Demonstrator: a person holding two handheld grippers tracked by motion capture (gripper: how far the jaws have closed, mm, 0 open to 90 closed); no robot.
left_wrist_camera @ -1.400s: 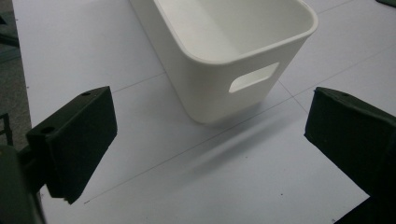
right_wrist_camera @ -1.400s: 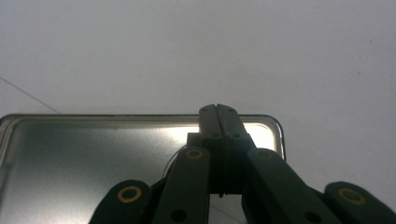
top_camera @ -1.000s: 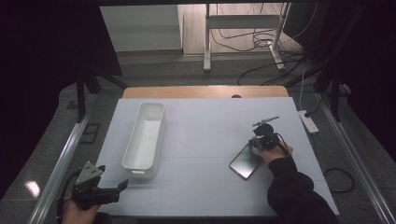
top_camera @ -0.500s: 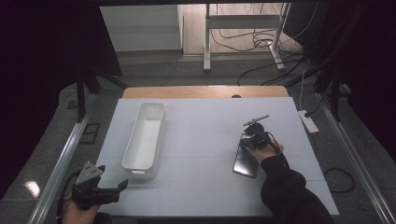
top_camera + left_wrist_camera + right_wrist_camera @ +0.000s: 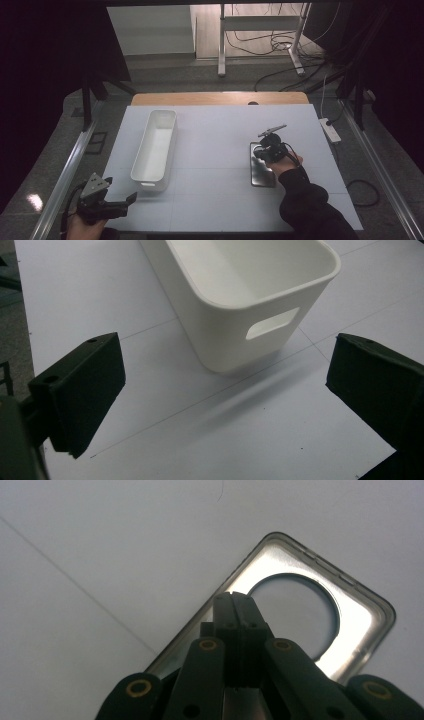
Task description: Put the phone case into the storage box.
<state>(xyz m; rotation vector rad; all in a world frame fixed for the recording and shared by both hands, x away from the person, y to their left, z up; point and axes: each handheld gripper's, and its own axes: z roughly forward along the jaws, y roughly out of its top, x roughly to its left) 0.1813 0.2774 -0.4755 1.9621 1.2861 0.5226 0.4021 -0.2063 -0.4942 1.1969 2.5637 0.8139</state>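
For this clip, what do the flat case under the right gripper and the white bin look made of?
The phone case looks like clear glossy soft plastic or silicone: the table shows through its round camera cutout, bright glare lies on the rim, and in the high view it reads as grey. The white bin looks like moulded matte plastic: smooth rounded corners, a thin wall and a cut handle slot. Neither material is certain from looks alone.

The right gripper pointed steeply down, jaws pressed together; the left gripper lay nearly level, jaws spread wide.
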